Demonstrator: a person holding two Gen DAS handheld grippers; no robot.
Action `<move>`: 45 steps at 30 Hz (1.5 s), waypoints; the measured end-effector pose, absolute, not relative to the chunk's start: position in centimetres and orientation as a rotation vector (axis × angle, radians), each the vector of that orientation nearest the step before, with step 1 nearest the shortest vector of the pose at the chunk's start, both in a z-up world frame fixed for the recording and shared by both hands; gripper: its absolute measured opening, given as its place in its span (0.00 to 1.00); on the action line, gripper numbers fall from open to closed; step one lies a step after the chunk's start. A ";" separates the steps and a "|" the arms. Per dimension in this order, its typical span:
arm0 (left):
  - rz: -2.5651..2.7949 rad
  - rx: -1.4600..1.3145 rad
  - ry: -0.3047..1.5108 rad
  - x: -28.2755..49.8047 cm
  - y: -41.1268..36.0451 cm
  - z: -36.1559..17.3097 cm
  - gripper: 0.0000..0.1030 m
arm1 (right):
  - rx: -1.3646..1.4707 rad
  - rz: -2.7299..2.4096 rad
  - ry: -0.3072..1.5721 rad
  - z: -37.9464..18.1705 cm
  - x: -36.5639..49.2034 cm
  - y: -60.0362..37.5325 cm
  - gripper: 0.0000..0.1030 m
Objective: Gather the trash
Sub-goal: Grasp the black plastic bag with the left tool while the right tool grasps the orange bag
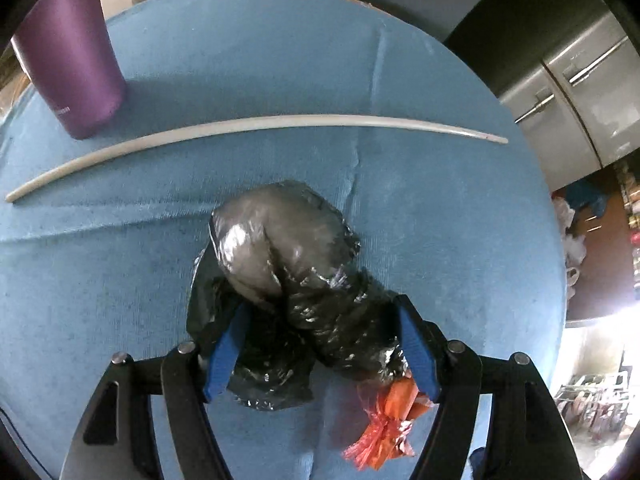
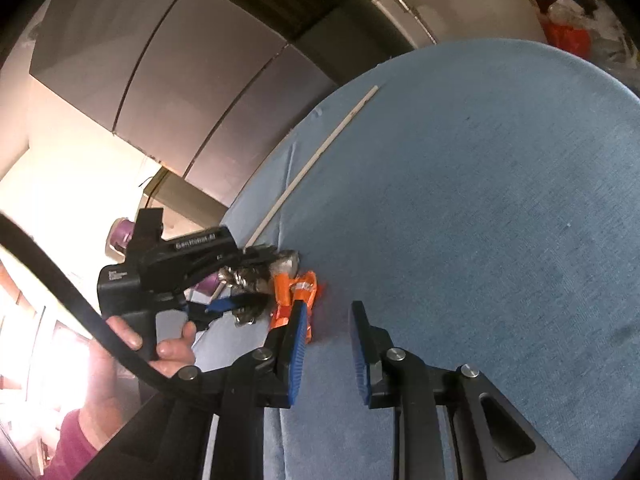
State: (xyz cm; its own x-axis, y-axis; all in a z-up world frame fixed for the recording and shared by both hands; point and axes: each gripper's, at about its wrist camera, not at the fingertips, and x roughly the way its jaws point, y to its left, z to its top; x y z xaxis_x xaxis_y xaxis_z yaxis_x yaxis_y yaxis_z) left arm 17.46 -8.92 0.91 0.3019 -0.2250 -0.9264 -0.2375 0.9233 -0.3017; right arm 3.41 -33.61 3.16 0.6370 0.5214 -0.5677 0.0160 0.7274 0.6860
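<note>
A crumpled black plastic bag (image 1: 288, 276) lies on the blue cloth-covered table (image 1: 440, 184). My left gripper (image 1: 320, 320) is wide open, its blue pads on either side of the bag's near end; I cannot tell if they touch it. An orange plastic wrapper (image 1: 384, 428) lies by the right pad. In the right wrist view the left gripper (image 2: 248, 280) straddles the black bag (image 2: 256, 276) and the orange wrapper (image 2: 294, 296) lies beside it. My right gripper (image 2: 326, 320) is open and empty, its left pad just short of the wrapper.
A purple tumbler (image 1: 72, 52) stands at the table's far left. A long white stick (image 1: 256, 128) lies across the table beyond the bag, also in the right wrist view (image 2: 316, 160). Grey cabinets (image 1: 576, 96) stand past the table's edge.
</note>
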 end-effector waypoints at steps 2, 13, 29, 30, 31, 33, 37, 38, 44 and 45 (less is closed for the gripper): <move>0.011 -0.439 1.266 17.5 -8.4 1.1 0.63 | 0.703 0.325 0.855 3.3 3.5 -33.1 0.31; -0.048 -0.271 1.220 12.0 -5.0 4.0 0.42 | 0.455 0.283 0.914 3.6 6.3 -26.7 0.49; -0.331 0.047 1.315 -1.5 -3.5 4.7 0.43 | 0.313 0.253 0.998 3.8 6.8 -23.0 0.27; -0.354 0.061 1.324 -2.0 -3.6 4.5 0.43 | 0.311 0.257 0.992 4.2 6.0 -23.3 0.27; -0.369 0.075 1.327 -2.6 -3.8 4.3 0.45 | 0.317 0.267 0.989 4.4 5.2 -23.5 0.27; -0.395 0.097 1.334 -3.7 -3.7 4.2 0.48 | 0.341 0.291 0.990 4.8 3.7 -23.6 0.27; -0.373 0.066 1.326 -5.4 -2.4 4.5 0.65 | 0.384 0.332 0.996 5.5 0.1 -24.5 0.27; -0.367 0.038 1.318 -6.2 -1.8 4.8 0.66 | 0.391 0.349 0.998 5.6 -0.9 -24.6 0.27; -0.296 -0.104 1.277 -9.6 -0.4 5.7 0.73 | 0.403 0.403 0.989 5.5 -5.4 -24.2 0.27; -0.278 -0.132 1.272 -9.5 -0.3 5.6 0.73 | 0.410 0.410 0.990 5.3 -5.9 -24.2 0.27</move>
